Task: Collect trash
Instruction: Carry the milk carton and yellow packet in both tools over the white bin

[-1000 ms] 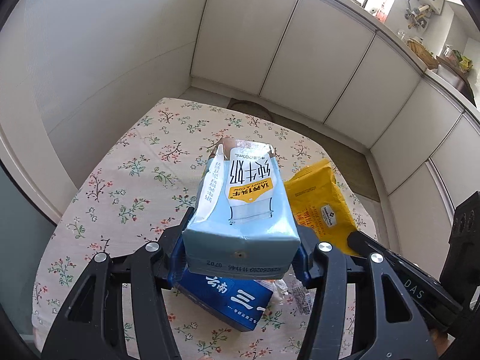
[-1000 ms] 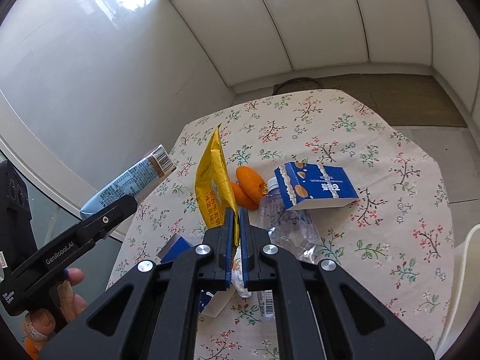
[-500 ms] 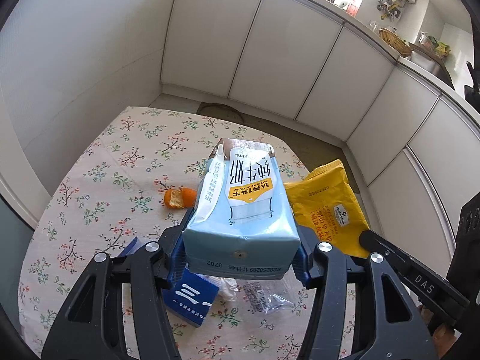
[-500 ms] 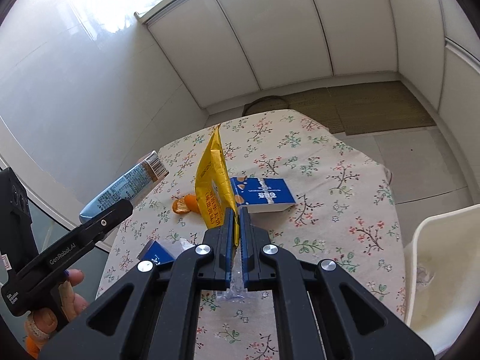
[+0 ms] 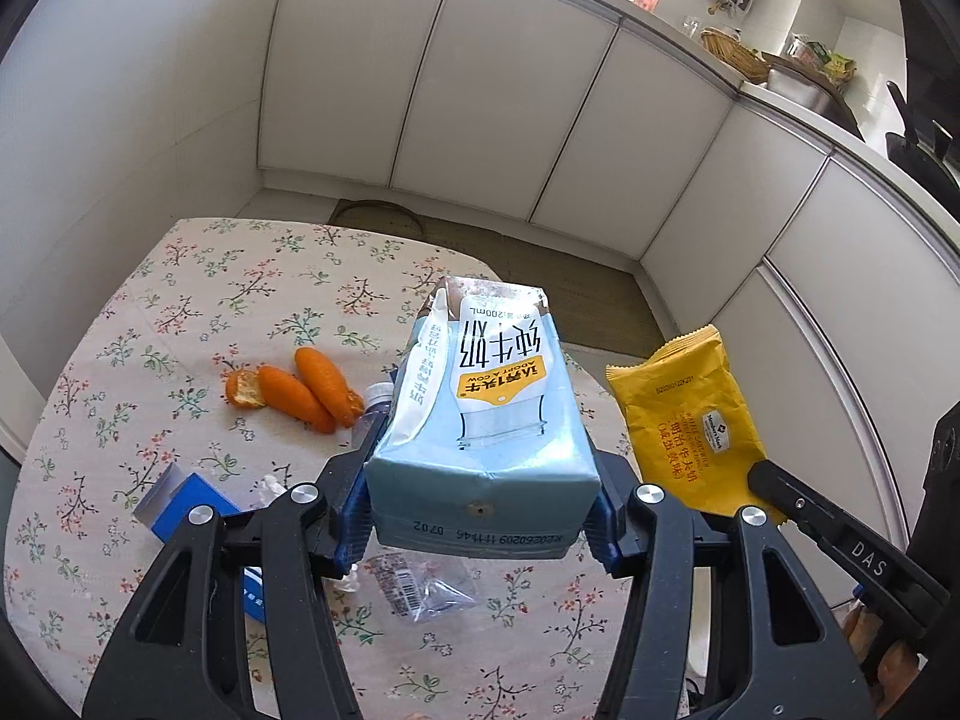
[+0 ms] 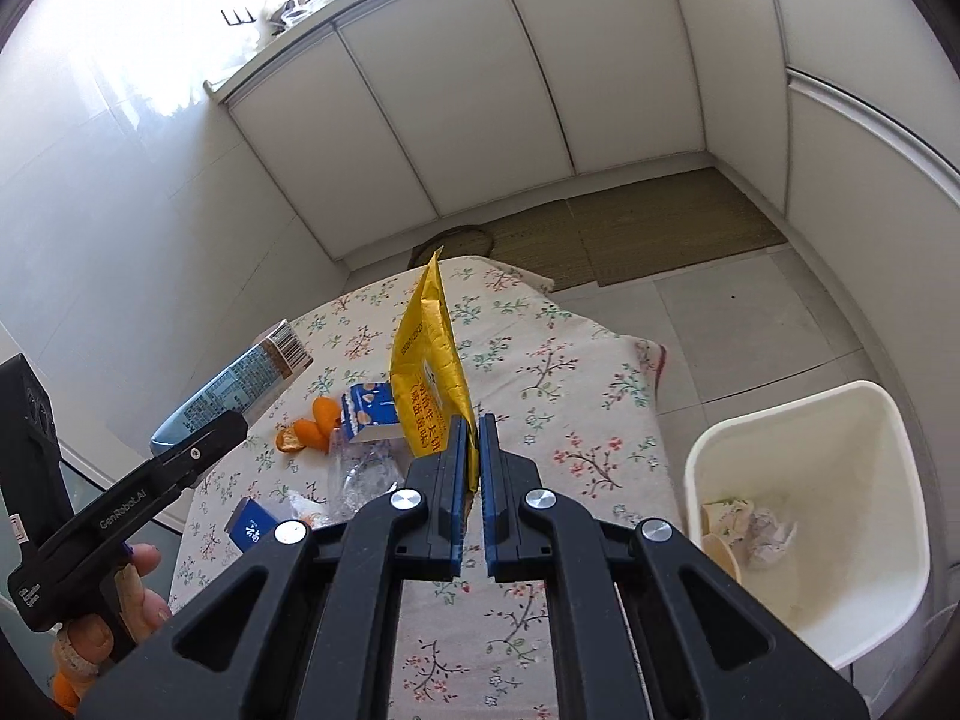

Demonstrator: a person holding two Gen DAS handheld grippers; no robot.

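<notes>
Over the floral tabletop (image 5: 180, 300) the left tool (image 5: 480, 516) clamps a blue milk carton (image 5: 480, 420), the right tool (image 6: 473, 450) pinches a yellow snack bag (image 6: 429, 372); orange peels (image 5: 300, 390), a crushed bottle (image 5: 420, 588) and small boxes (image 6: 369, 414) lie below, white bin (image 6: 840, 420) beside the tabletop

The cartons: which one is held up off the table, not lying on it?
The light blue milk carton, clamped in the left gripper. The two dark blue cartons lie on the flowered tablecloth.
</notes>
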